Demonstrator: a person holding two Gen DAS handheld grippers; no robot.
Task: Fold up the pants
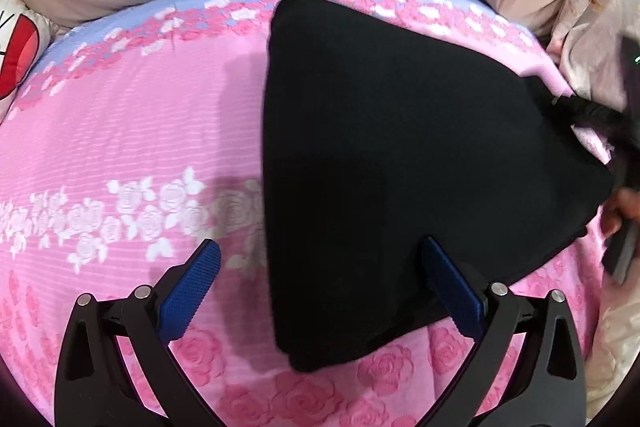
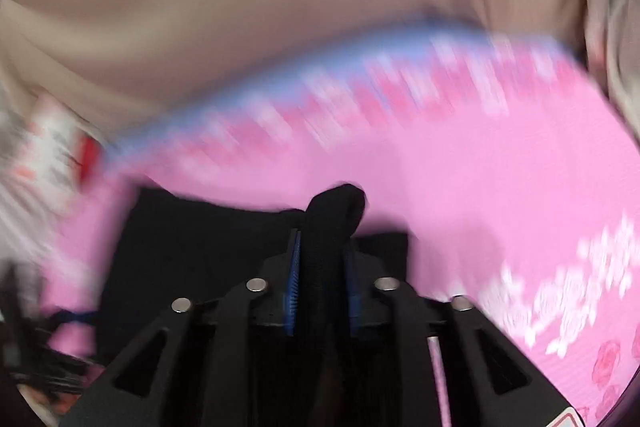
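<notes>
We see the right gripper w/ blue pads pinched on a bunched fold of black pants, over a pink floral sheet; beige fabric behind, view blurred.

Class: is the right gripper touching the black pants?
Touching. The right wrist view shows a bunched fold of the pants clamped between the right gripper's blue pads.

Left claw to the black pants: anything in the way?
Nothing visible. The left claw is open right over the near edge of the black pants, which lie on the pink floral bedspread. The right claw already pinches a bunched fold of them.
</notes>
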